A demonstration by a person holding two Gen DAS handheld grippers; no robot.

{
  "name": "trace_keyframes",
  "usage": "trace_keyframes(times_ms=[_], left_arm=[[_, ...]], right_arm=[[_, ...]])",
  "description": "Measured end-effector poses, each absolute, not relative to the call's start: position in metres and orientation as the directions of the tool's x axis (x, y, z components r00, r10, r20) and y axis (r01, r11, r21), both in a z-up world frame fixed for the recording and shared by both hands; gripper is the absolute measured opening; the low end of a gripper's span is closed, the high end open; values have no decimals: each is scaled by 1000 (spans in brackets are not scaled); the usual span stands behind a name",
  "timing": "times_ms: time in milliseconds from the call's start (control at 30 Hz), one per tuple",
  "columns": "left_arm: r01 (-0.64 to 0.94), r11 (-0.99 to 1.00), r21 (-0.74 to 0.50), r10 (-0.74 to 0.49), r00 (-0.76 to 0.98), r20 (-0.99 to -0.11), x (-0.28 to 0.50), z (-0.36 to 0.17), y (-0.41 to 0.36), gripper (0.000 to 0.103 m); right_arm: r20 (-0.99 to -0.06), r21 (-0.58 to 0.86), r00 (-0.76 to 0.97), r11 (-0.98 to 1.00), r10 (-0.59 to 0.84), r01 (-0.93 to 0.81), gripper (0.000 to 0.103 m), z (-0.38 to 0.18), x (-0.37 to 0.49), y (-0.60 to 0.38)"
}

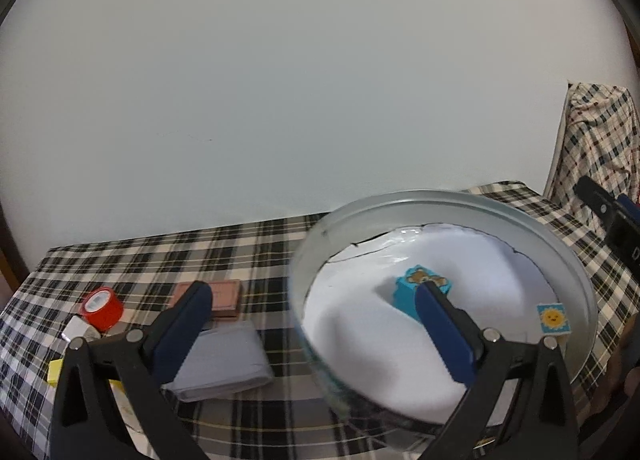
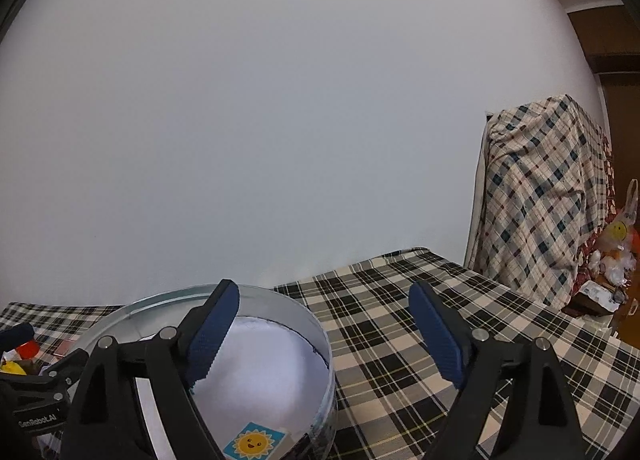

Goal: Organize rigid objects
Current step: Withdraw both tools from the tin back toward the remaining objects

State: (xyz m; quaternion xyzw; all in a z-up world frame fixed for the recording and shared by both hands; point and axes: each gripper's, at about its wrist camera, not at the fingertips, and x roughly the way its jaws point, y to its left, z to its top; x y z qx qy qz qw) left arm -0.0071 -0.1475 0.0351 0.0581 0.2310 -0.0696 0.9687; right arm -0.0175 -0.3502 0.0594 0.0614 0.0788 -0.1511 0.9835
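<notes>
A round metal tin (image 1: 568,260) with a white lining stands on the plaid table. Inside lie a blue bear block (image 1: 414,280) and a sun block (image 1: 553,318). My left gripper (image 1: 312,300) is open; its right finger reaches into the tin next to the bear block, its left finger is outside over the table. My right gripper (image 2: 322,300) is open and empty, straddling the tin's (image 2: 168,300) right rim, with the sun block (image 2: 254,442) below it.
Left of the tin lie a red tape roll (image 1: 102,308), a brown box (image 1: 226,298), a grey folded pouch (image 1: 226,364), a white piece and a yellow piece (image 1: 54,372). A plaid-covered object (image 2: 544,200) stands at the table's far right.
</notes>
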Motion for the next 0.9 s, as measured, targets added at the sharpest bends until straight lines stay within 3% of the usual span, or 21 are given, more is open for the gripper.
trace_keyframes(times_ms=[533, 733, 900], left_arm=[[99, 993, 66, -59, 893, -445, -15, 33, -102, 102], [84, 995, 62, -48, 895, -444, -20, 34, -79, 102], [61, 997, 44, -34, 892, -450, -21, 34, -55, 102]], right_arm=[[-116, 112, 927, 923, -356, 368, 88, 62, -39, -334], [-111, 67, 935, 937, -336, 344, 88, 63, -41, -309], [-147, 119, 939, 937, -312, 330, 88, 59, -44, -295]])
